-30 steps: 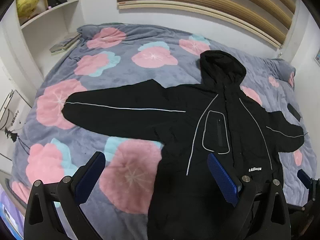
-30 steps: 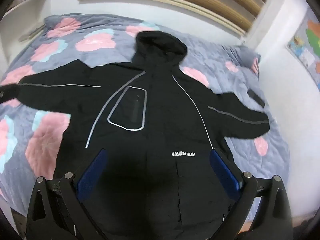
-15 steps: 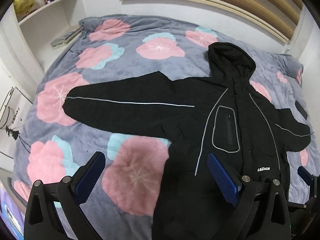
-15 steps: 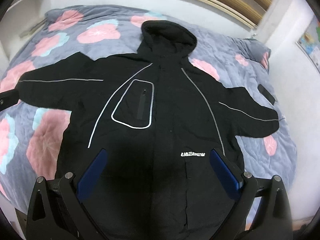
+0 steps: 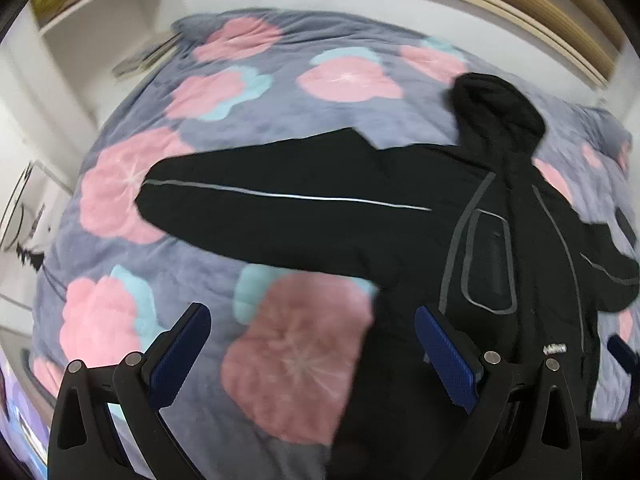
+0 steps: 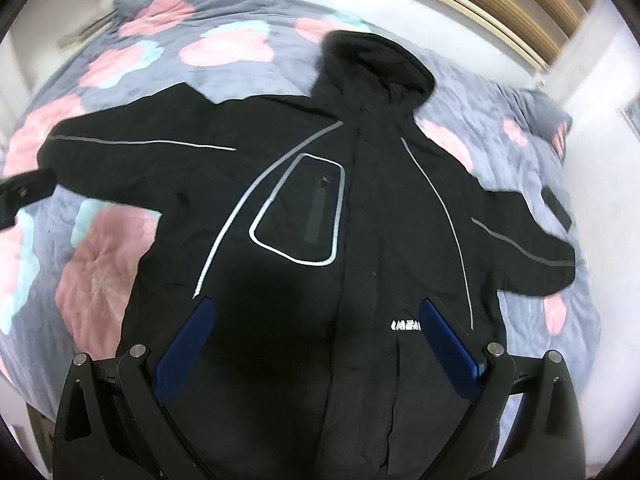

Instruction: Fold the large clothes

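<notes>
Across nearly the whole frame of both wrist views, a bed covered with a plush grey quilt [image 5: 280, 112] printed with big pink and pale-blue blossoms is spreading out beneath the cameras, its fleecy surface lying softly rumpled. Lying flat on it, front side up, is a large black hooded jacket [image 6: 360, 208] of smooth, slightly crinkled fabric, trimmed with thin grey reflective piping; its rounded hood [image 6: 372, 64] is pointing toward twelve o'clock and its hem is running off toward six. One long sleeve [image 5: 272, 204] is stretching straight out toward nine o'clock with a pale stripe down its length, while the other sleeve [image 6: 524, 252] is angling toward three o'clock. A rounded rectangular chest pocket [image 6: 304, 216] outlined in piping is sitting at the centre of the right wrist view, and a small white printed logo [image 6: 404, 325] is showing near five o'clock, just beside a blue pad.

At ten o'clock in the left wrist view, white wall shelves [image 5: 100, 24] are standing blurred beside the bed.

Both tools are hovering above the fabric without touching it. The left gripper [image 5: 312, 356] is hanging with its black fingers spread wide, the ribbed blue pads [image 5: 444, 364] released and grasping nothing, over the quilt and the jacket's side edge. The right gripper [image 6: 316, 348] is likewise standing released, its blue pads [image 6: 184, 348] wide apart above the jacket's lower front.
</notes>
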A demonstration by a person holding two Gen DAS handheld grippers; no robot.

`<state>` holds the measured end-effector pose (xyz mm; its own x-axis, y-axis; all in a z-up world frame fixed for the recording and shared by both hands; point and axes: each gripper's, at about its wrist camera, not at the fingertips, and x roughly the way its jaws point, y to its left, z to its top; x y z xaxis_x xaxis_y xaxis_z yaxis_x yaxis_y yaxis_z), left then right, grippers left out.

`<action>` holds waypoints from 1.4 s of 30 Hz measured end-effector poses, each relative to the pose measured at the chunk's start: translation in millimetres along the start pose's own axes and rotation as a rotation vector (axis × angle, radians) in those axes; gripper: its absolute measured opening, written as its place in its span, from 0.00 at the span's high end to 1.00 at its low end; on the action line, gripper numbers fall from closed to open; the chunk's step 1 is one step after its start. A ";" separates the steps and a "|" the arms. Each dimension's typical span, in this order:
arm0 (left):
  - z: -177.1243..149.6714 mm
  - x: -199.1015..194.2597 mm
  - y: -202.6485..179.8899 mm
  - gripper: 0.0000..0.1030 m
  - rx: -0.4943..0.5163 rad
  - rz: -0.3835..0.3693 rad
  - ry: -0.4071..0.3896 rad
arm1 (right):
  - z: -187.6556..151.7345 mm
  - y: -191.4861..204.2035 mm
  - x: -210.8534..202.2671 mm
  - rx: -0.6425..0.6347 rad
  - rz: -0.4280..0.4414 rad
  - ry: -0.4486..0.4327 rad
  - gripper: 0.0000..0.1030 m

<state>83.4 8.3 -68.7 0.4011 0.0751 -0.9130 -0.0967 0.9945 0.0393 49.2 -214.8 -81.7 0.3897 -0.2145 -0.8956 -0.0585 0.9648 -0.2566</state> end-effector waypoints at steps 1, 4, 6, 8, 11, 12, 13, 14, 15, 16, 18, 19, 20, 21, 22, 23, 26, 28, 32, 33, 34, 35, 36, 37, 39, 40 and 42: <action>4.5 6.6 13.5 0.01 -0.032 0.014 0.004 | 1.7 3.8 1.1 -0.009 0.002 0.001 0.01; 17.1 20.7 54.0 0.01 -0.109 0.068 -0.020 | 9.0 15.4 10.8 -0.034 0.022 0.018 0.01; 27.0 33.0 91.4 0.01 -0.188 0.107 -0.033 | 14.6 23.4 20.9 -0.047 0.047 0.042 0.01; 34.5 45.1 123.2 0.01 -0.266 0.113 -0.035 | 21.4 32.0 28.7 -0.071 0.062 0.051 0.01; 46.2 66.8 169.5 0.01 -0.373 0.090 -0.060 | 38.6 49.8 39.9 -0.134 0.059 0.041 0.01; 49.7 72.5 182.3 0.01 -0.401 0.082 -0.075 | 44.0 55.3 42.2 -0.148 0.058 0.035 0.01; 53.5 81.2 195.8 0.01 -0.434 0.072 -0.086 | 51.1 61.1 45.3 -0.162 0.058 0.029 0.01; 57.7 89.2 210.0 0.01 -0.465 0.057 -0.100 | 61.2 68.2 49.7 -0.175 0.065 0.020 0.01; 61.1 97.2 223.3 0.01 -0.498 0.038 -0.112 | 68.4 72.2 53.1 -0.179 0.070 0.018 0.01; 64.4 108.1 235.6 0.01 -0.534 0.019 -0.116 | 78.0 78.2 57.4 -0.181 0.081 0.015 0.01; 69.8 124.9 254.5 0.01 -0.586 -0.028 -0.128 | 92.6 89.1 64.0 -0.183 0.105 0.008 0.01; 72.9 137.5 267.5 0.01 -0.622 -0.050 -0.125 | 99.7 96.6 67.7 -0.187 0.114 0.004 0.01; 74.5 144.9 275.2 0.01 -0.643 -0.059 -0.124 | 105.4 103.7 71.4 -0.195 0.120 0.000 0.01; 75.9 154.5 283.6 0.01 -0.664 -0.072 -0.126 | 110.0 110.5 74.7 -0.205 0.124 -0.005 0.01; 77.1 165.3 288.4 0.01 -0.674 -0.080 -0.114 | 114.9 117.7 78.9 -0.220 0.126 -0.010 0.01; 79.3 173.3 293.5 0.01 -0.678 -0.077 -0.105 | 119.6 124.4 83.2 -0.234 0.126 -0.015 0.01; 83.4 200.3 301.4 0.01 -0.672 -0.048 -0.069 | 132.4 137.0 96.6 -0.249 0.153 -0.011 0.01; 85.6 216.0 302.8 0.01 -0.663 -0.035 -0.043 | 139.6 140.0 104.5 -0.237 0.179 0.002 0.01; 89.2 239.7 305.7 0.02 -0.644 -0.009 -0.011 | 142.3 142.5 119.8 -0.226 0.187 0.034 0.01; 89.9 245.7 306.3 0.03 -0.640 -0.017 -0.004 | 140.9 142.8 123.0 -0.226 0.189 0.046 0.01; 90.4 250.2 306.7 0.13 -0.636 -0.024 -0.001 | 139.9 143.2 127.3 -0.228 0.192 0.060 0.01; 90.9 255.9 307.2 0.23 -0.631 -0.040 0.008 | 139.3 143.6 131.8 -0.232 0.191 0.070 0.01; 91.5 260.0 307.0 0.57 -0.627 -0.075 0.014 | 138.8 143.0 134.9 -0.235 0.189 0.076 0.01; 92.8 261.7 306.4 0.74 -0.628 -0.116 0.014 | 139.3 143.0 137.3 -0.236 0.188 0.077 0.01; 97.6 246.4 299.3 0.83 -0.598 -0.093 -0.036 | 143.4 142.2 139.5 -0.226 0.195 0.068 0.01; 98.6 236.0 296.1 0.85 -0.589 -0.089 -0.062 | 146.2 141.7 140.9 -0.218 0.198 0.065 0.01; 97.7 204.1 291.7 0.85 -0.585 -0.104 -0.138 | 157.0 138.7 144.3 -0.182 0.220 0.055 0.06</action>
<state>226.1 320.8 -203.9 0.5461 0.0272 -0.8372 -0.5192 0.7954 -0.3128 241.6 -87.9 -189.5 0.2990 -0.0156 -0.9541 -0.3021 0.9469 -0.1101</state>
